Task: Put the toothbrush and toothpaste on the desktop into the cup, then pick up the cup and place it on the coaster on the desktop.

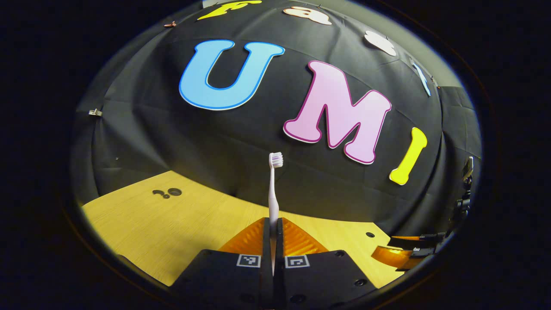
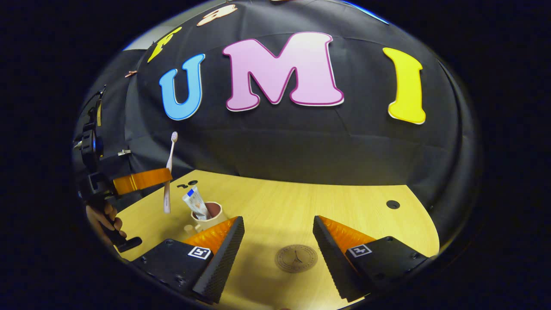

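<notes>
Fingers (image 1: 265, 234) of the left gripper (image 1: 273, 241) are pressed together on the lower handle of the toothbrush (image 1: 273, 189), which stands upright with its bristle head at the top, lifted clear of the counter (image 1: 172, 228). Right gripper view: that left gripper (image 2: 165, 176) is off to the left of the cup (image 2: 211, 216), a hand (image 2: 103, 217) gripping its handle, and the toothbrush (image 2: 168, 172) hangs in the air just left of the cup and higher than its rim. Right gripper (image 2: 277, 241): fingers (image 2: 224, 254) wide apart, holding nothing, low over the counter (image 2: 301, 202).

Surface: light wood-grain counter with a few round holes (image 2: 392, 204), backed by black cloth wall (image 2: 301, 146).

Containers: cream cup stands upright on the counter, just beyond the right gripper's left finger. Toothpaste (image 2: 196, 203) tube stands in it, leaning left, upper part sticking out above the rim. Round coaster (image 2: 296, 258) lies flat to the right of the cup, near it but apart, between the right gripper's fingers, nothing on it.
</notes>
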A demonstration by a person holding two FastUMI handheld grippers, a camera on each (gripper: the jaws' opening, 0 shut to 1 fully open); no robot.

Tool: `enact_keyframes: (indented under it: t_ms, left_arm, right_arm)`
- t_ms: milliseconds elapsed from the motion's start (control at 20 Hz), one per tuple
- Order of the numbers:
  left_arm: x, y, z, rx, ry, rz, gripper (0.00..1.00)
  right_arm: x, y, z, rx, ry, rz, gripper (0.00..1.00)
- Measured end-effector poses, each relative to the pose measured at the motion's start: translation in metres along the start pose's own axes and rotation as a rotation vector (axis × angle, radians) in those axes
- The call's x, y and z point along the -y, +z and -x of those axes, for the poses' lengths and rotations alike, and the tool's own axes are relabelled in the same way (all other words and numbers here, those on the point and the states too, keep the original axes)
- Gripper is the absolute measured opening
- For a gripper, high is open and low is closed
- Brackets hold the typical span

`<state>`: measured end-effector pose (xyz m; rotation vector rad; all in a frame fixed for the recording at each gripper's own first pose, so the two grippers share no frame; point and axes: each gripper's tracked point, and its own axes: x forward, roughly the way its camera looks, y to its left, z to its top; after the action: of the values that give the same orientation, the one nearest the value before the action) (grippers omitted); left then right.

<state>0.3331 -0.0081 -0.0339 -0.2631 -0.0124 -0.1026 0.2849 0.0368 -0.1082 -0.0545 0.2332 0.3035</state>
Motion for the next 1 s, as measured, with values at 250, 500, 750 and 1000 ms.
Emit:
enact_keyframes:
  t_ms: [250,500,750,1000]
  left_arm:
    - [-0.007,-0.009,-0.033,0.022,-0.025,0.005,0.06]
    - [-0.015,-0.027,-0.051,0.012,-0.034,-0.043,0.06]
    - [-0.012,-0.048,-0.064,-0.017,-0.040,-0.051,0.06]
    - [-0.007,-0.068,-0.064,-0.051,-0.043,-0.102,0.08]
  right_arm:
    - [0.034,-0.025,0.019,-0.052,-0.063,0.035,0.98]
    - [0.067,-0.055,0.042,-0.127,-0.129,0.024,0.99]
    - [0.077,-0.068,0.048,-0.160,-0.160,0.003,0.99]
    - [0.073,-0.070,0.042,-0.164,-0.148,0.016,0.99]
